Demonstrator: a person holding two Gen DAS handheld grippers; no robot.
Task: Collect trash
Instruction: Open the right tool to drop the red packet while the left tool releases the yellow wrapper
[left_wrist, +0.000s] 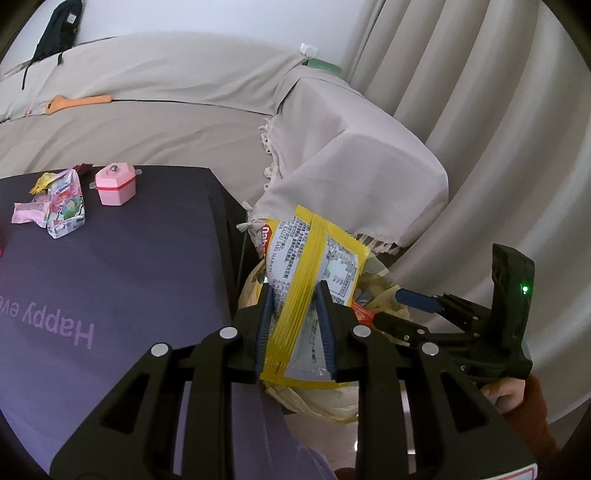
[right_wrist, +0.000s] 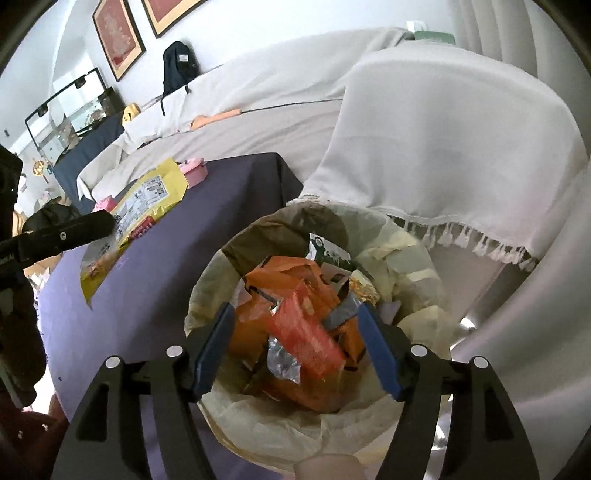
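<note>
Clamped between the blue pads of the left hand-held gripper (left_wrist: 294, 295), a yellow snack wrapper (left_wrist: 314, 269) is being held over the lined trash bin (right_wrist: 413, 258), which is standing just beside the purple-covered counter (left_wrist: 129, 295). The right hand-held gripper (right_wrist: 295, 325) is being held wide open and empty above the bin's mouth, where an orange-red wrapper (right_wrist: 306, 332) and other packets are being kept. More trash, a pink cartoon packet (left_wrist: 66, 206) among it, is being left on the counter's far part, beside a small pink pot (left_wrist: 114, 182).
</note>
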